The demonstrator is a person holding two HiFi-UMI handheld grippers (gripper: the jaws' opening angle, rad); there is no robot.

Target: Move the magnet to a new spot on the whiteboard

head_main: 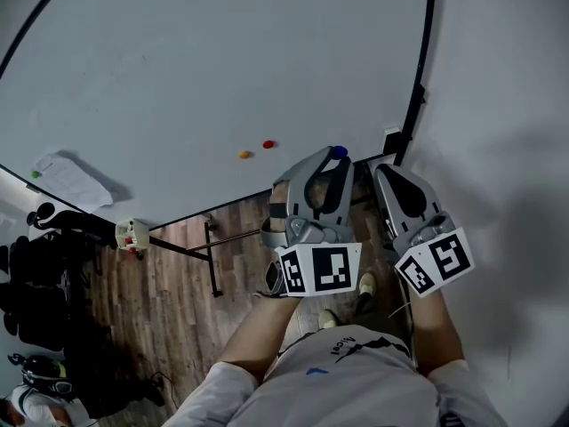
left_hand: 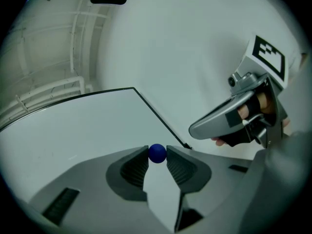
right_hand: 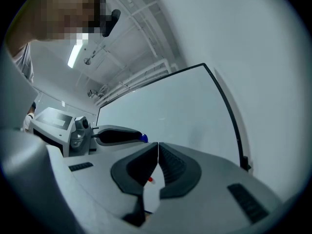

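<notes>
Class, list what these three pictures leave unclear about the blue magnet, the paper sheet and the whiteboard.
1. Whether the blue magnet touches the whiteboard: in the head view, the left tongs cover most of it.
2. Any writing on the paper sheet: too small in the head view.
3. The whiteboard's upper edge: cut off by the top of the head view.

Left tongs (head_main: 336, 157) and right tongs (head_main: 384, 172): grey moulded shells, black ribbed pads (left_hand: 135, 167). Each carries a white cube (head_main: 318, 269) printed with black square markers. The operator wears a white short-sleeved shirt (head_main: 356, 385) with small dark print, and light shoes (head_main: 366, 283).
</notes>
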